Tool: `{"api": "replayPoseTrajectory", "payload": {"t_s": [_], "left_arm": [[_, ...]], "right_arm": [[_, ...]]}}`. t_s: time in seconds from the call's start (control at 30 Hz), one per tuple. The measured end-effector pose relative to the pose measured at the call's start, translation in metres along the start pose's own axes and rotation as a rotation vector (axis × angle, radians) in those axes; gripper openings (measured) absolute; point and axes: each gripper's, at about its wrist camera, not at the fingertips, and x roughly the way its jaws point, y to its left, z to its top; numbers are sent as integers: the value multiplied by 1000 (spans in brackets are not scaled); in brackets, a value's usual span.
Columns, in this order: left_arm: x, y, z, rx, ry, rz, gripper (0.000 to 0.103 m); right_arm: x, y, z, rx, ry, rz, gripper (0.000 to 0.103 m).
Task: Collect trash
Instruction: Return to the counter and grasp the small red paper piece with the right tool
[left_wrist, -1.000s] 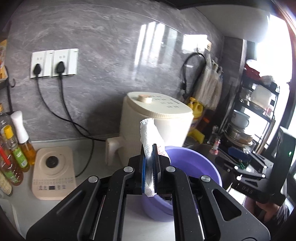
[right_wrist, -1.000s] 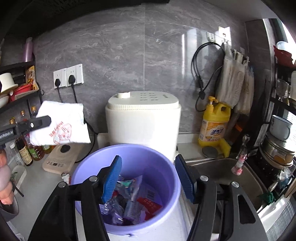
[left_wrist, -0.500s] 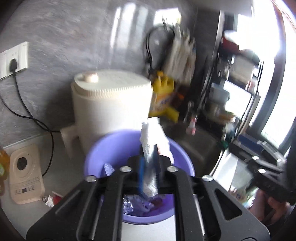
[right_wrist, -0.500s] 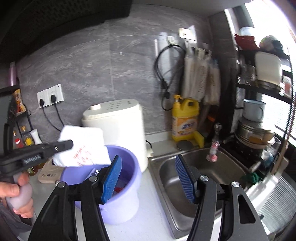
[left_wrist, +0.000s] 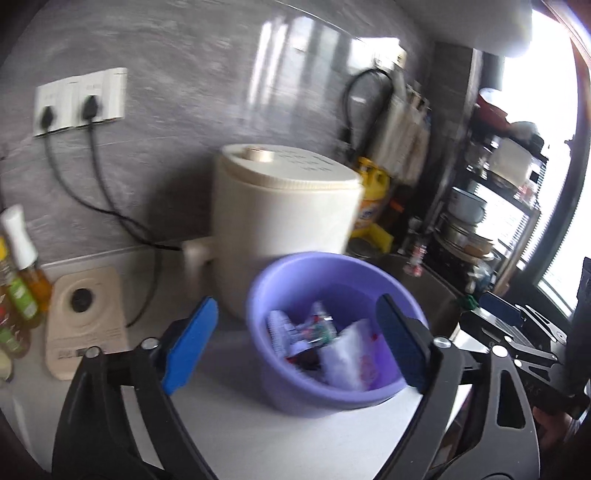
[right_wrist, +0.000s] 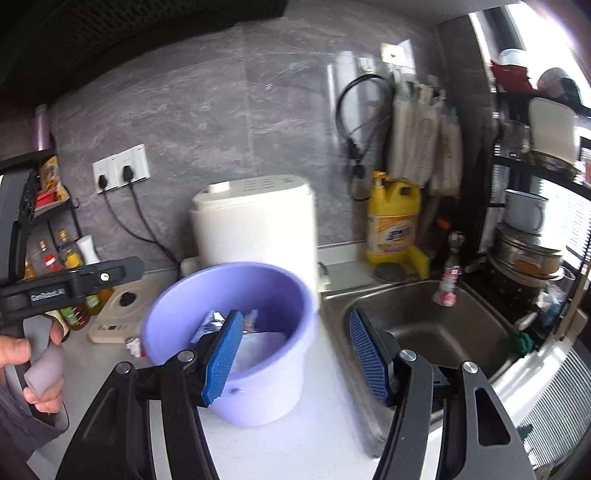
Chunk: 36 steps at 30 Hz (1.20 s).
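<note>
A purple bucket (left_wrist: 332, 391) stands on the white counter and holds several wrappers, with a white printed wrapper (left_wrist: 349, 356) lying on top. My left gripper (left_wrist: 295, 347) is open and empty just above and in front of the bucket. The bucket also shows in the right wrist view (right_wrist: 258, 391), with the white wrapper (right_wrist: 262, 349) inside. My right gripper (right_wrist: 295, 354) is open and empty, in front of the bucket's right side. The left gripper's body (right_wrist: 74, 284) shows at the left of the right wrist view.
A cream appliance (left_wrist: 284, 221) stands behind the bucket. A beige scale (left_wrist: 85, 321) and sauce bottles (left_wrist: 22, 280) are at the left. A small scrap (right_wrist: 133, 345) lies left of the bucket. A steel sink (right_wrist: 424, 325), yellow detergent jug (right_wrist: 393, 218) and dish rack (right_wrist: 532, 236) are at the right.
My left gripper has opened and let go of the white wrapper, which now lies in the bucket. The right gripper has drawn back and swung right, staying open.
</note>
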Motion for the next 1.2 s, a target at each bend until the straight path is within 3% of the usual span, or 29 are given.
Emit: {"api": "replayPoseTrajectory", "payload": {"t_s": [0.1,0.4,0.63,0.87,1.2], "left_arm": [[-18,21,-5,-28,-26,61,96],[-63,75,-30,-107,-46,228,97],[-90,104,-50,-165,-49,311,97],[-110,128,-69,-219,-61,357,97],[-101,150,-85,-277,-29,329,96]], "right_arm": [[7,17,1,-11,0,51,66],[19,77,-3,-90,6,187,81],[24,117,-11,-145,24,292,83],[32,155,-23,-211,61,360,81],[54,190,-41,-262,138,435,61]]}}
